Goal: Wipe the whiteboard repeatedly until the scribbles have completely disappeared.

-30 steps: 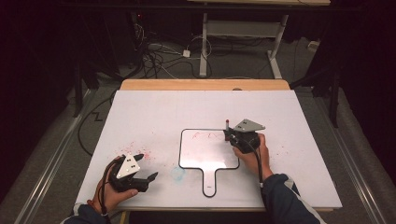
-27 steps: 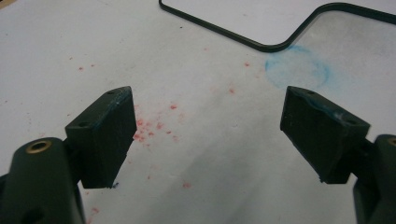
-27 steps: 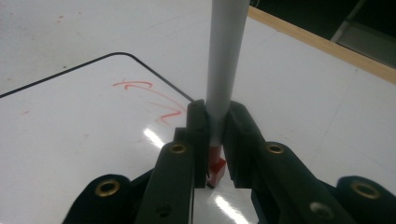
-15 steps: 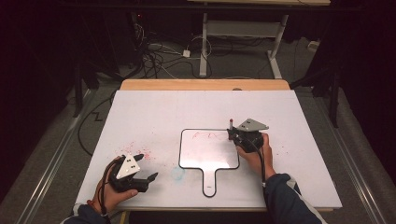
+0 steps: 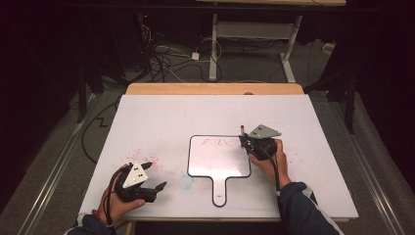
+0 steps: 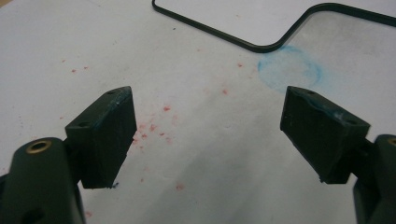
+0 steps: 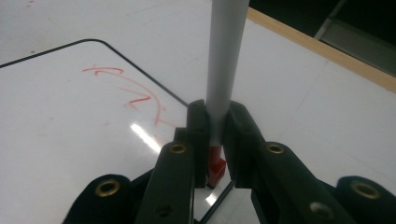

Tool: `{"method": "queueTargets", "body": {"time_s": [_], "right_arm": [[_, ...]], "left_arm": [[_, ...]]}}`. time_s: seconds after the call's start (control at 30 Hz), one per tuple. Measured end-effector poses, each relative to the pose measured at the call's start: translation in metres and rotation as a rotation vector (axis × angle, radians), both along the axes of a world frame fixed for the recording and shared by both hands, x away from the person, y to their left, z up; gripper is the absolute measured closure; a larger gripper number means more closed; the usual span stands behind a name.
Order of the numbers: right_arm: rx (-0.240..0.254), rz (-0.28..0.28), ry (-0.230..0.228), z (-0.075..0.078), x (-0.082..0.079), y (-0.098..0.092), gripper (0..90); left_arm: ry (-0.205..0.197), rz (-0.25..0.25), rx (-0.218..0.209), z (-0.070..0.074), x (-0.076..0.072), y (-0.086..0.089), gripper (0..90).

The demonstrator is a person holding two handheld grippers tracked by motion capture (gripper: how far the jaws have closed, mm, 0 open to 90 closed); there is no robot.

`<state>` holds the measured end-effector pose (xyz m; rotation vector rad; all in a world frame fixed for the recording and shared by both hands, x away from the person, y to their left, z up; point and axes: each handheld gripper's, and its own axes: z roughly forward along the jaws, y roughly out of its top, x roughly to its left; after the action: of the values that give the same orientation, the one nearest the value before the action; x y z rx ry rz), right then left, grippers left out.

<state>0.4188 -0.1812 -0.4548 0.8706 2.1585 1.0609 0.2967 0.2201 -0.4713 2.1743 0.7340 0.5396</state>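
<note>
At six o'clock, our left gripper (image 5: 155, 186) sat wide open and empty, unmoved. Our right gripper (image 5: 243, 140), clamped on the marker (image 7: 225, 60), had slid slightly toward three o'clock, to the board's (image 5: 219, 156) right edge by the red scribble (image 7: 133, 91). Beyond lay the white table (image 5: 195, 117), then floor cables (image 5: 161, 54).

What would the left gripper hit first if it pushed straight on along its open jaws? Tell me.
Probably the handled whiteboard: its black rim crosses the top of the left gripper view, beyond the left gripper. Before that lie bare table sheet, red specks and a blue smudge, to the right. Depth is unclear.
</note>
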Motion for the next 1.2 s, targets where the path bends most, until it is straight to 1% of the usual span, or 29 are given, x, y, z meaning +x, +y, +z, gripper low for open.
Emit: {"method": "queueTargets", "body": {"time_s": [0.1,0.17,0.27,0.37,0.4,0.43,0.5,0.53,0.57,0.63,0.67,0.73,0.83,0.9,0.97,1.03,1.1,1.2], "right_arm": [[0.023,-0.038,-0.004,-0.002,0.008,-0.002,82.2],[0.028,-0.047,-0.002,-0.002,0.013,0.000,82.2],[0.032,-0.022,-0.003,-0.003,0.016,0.010,82.1],[0.047,0.004,0.009,-0.003,0.015,0.017,82.1],[0.045,0.010,0.009,-0.003,0.014,0.019,82.1],[0.031,0.014,0.007,-0.002,0.013,0.019,82.2],[0.000,-0.013,-0.010,-0.001,0.015,0.015,82.1],[0.004,-0.027,-0.012,-0.002,0.017,0.013,82.2],[0.023,-0.038,-0.002,-0.002,0.018,0.011,82.1],[0.025,-0.039,-0.004,-0.002,0.021,0.012,82.1],[0.027,-0.033,0.000,-0.002,0.021,0.016,82.2],[0.031,0.003,0.016,-0.001,0.020,0.025,82.1],[0.015,0.047,0.017,-0.001,0.017,0.039,82.1],[0.006,0.051,0.014,0.000,0.017,0.040,82.2],[0.009,0.018,0.013,0.000,0.020,0.036,82.2],[0.017,0.001,0.019,0.000,0.022,0.036,82.1],[0.014,0.022,0.016,-0.001,0.021,0.044,82.1],[0.008,0.072,0.009,-0.002,0.017,0.061,82.1]], "left_arm": [[-0.007,-0.006,0.004,0.001,0.000,-0.002,17.3],[-0.004,-0.010,0.004,0.000,0.000,-0.003,17.4],[0.001,-0.014,0.009,-0.001,0.002,-0.004,17.3],[0.001,-0.016,0.006,-0.001,0.002,-0.004,17.4],[0.002,-0.016,0.006,-0.001,0.002,-0.003,17.3],[0.004,-0.013,0.006,-0.001,0.002,-0.003,17.3],[0.003,-0.011,0.006,-0.001,0.002,-0.002,17.4],[0.002,-0.011,0.003,-0.001,0.001,-0.002,17.4],[0.000,-0.011,0.003,0.000,0.001,-0.002,17.4],[0.002,-0.012,0.003,-0.001,0.001,-0.002,17.3],[0.003,-0.013,0.007,-0.001,0.001,-0.003,17.4],[0.003,-0.015,0.006,-0.001,0.002,-0.003,17.4],[0.004,-0.017,0.006,-0.001,0.001,-0.003,17.4],[0.003,-0.015,0.005,-0.001,0.001,-0.002,17.4],[0.004,-0.013,0.001,-0.001,0.001,-0.001,17.4],[0.004,-0.013,0.003,-0.001,0.001,-0.001,17.4],[0.005,-0.013,0.001,-0.001,0.001,-0.001,17.4],[0.004,-0.018,0.005,-0.001,0.001,-0.002,17.4]]}}
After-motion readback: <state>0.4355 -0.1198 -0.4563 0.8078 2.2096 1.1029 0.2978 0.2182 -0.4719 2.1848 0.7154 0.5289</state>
